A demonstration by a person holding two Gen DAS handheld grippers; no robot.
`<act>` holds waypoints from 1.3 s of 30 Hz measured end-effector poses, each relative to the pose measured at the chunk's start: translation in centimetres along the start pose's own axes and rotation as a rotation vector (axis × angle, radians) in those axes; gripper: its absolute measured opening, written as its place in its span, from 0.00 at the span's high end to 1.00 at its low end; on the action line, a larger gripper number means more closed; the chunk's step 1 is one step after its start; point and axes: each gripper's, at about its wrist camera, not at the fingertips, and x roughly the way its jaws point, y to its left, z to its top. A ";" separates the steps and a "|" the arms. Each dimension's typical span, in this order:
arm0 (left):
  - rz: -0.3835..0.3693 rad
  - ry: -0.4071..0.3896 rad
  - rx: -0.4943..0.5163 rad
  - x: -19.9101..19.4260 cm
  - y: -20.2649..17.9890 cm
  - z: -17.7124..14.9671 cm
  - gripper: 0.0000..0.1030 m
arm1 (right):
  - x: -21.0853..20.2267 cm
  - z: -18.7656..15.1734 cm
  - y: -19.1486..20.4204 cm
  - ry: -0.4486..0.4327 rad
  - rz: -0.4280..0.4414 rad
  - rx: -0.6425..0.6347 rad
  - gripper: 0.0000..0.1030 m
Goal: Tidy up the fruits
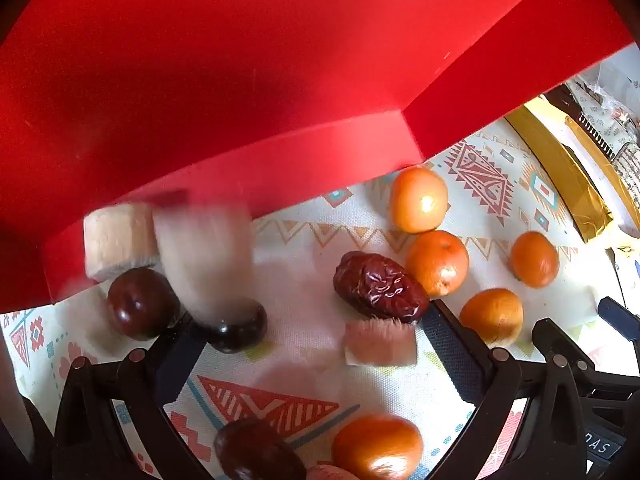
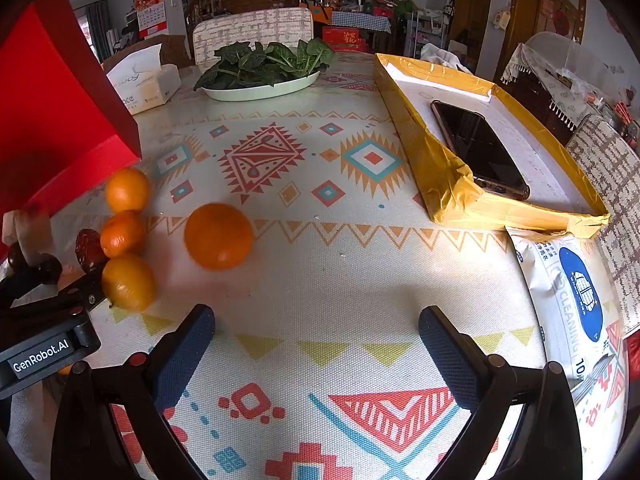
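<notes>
A big red box point(image 1: 240, 80) fills the top of the left wrist view. Below its edge lie two pale cut cylinders point(image 1: 120, 240), one of them blurred point(image 1: 204, 256), and two dark round fruits point(image 1: 140, 304). My left gripper point(image 1: 316, 344) is open; a wrinkled red date point(image 1: 380, 286) and a pale pink chunk point(image 1: 380, 346) sit between its fingers, untouched. Several oranges point(image 1: 436, 262) lie to the right of it. My right gripper point(image 2: 318, 320) is open over bare cloth, with one orange point(image 2: 219, 236) ahead of its left finger. Three more oranges point(image 2: 122, 234) cluster at the left beside the left gripper point(image 2: 40, 320).
A gold-edged tray point(image 2: 440, 184) holding a phone point(image 2: 480, 152) stands at the right. A wipes packet point(image 2: 568, 292) lies in front of it. A plate of greens point(image 2: 260, 90) and a tissue box point(image 2: 144, 80) are at the table's far side.
</notes>
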 end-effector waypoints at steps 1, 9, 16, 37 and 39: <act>-0.001 0.001 -0.001 0.0 0.0 0.0 0.00 | 0.0 0.0 0.0 0.000 0.000 0.000 0.00; -0.001 0.002 0.000 -0.2 0.2 0.1 0.00 | 0.0 0.0 0.0 0.000 -0.001 -0.001 0.00; -0.001 0.001 0.000 0.0 -0.2 -0.1 0.00 | 0.0 0.0 0.0 0.000 -0.002 -0.001 0.00; -0.001 0.002 -0.001 0.0 -0.2 -0.1 0.00 | 0.0 0.0 0.0 0.000 -0.002 -0.001 0.00; -0.001 0.002 -0.001 0.0 -0.2 -0.1 0.00 | 0.0 0.0 0.0 0.000 -0.002 -0.002 0.00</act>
